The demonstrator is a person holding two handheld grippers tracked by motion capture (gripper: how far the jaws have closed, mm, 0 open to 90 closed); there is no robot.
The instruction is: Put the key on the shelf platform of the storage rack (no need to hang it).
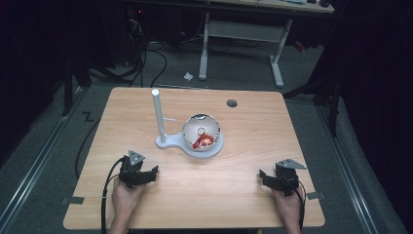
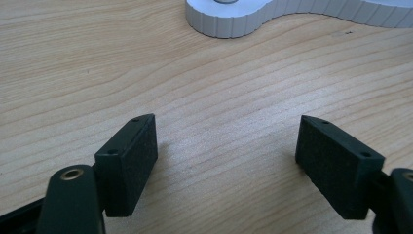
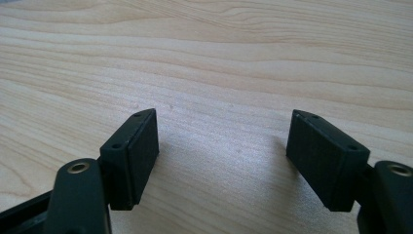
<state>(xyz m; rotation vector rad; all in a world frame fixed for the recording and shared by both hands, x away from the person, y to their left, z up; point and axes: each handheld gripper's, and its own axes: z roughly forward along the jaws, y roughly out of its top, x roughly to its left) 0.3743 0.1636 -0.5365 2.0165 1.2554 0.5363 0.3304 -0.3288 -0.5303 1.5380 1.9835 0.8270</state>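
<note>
Left tool (image 2: 226, 161): jaws stood apart, nothing between them, low over the desk (image 2: 73, 58).
Right tool (image 3: 221, 156): jaws apart, bare wood between.
White stand (image 2: 234, 19): just ahead of the left tool, cut off at the frame edge.
Bowl (image 1: 201, 130): on the stand, ahead of and between both tools; red contents (image 1: 202, 142) hard to make out.

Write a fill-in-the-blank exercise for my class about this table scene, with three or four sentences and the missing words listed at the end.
1. The shiny bowl sits on a white ____.
2. A white post stands ____ on the same base.
3. The jaws of the left gripper and the right gripper are both ____.
4. Both grippers rest on a ____ table.

Missing words: base; upright; open; wooden
</note>
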